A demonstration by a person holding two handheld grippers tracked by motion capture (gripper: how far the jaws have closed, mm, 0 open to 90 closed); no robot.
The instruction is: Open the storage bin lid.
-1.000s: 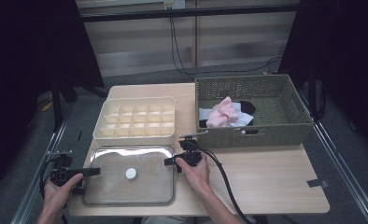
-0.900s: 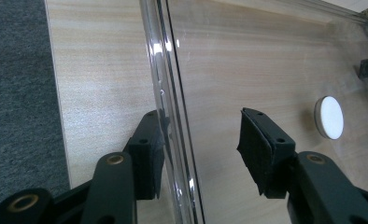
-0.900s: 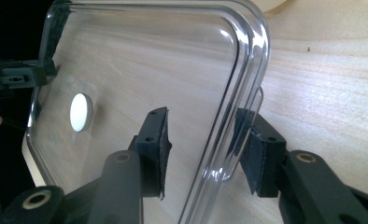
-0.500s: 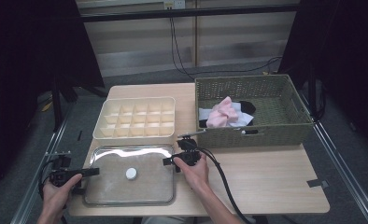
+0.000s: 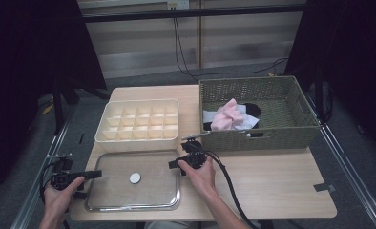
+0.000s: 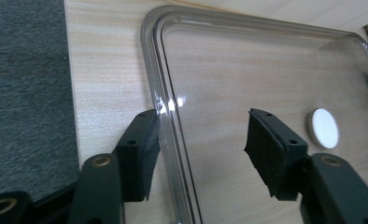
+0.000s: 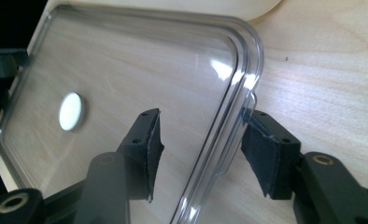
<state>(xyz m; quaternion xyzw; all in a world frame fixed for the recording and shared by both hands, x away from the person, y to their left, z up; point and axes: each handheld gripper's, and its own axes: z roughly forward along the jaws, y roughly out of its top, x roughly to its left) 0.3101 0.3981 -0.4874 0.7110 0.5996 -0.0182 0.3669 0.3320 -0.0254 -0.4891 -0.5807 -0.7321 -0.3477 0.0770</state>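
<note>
Both tongs have just been opening, and the clear lid (image 5: 133, 180) has settled flat on the worktop (image 5: 272, 181) at six o'clock. Left tongs (image 5: 94, 174) and right tongs (image 5: 172, 164) straddle its opposite edges, spread, not pinching.

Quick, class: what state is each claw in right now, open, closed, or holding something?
Left claw: open, jaws just opening, astride the clear lid's left rim.
Right claw: open, jaws astride the lid's right rim, pads not pressing.
</note>
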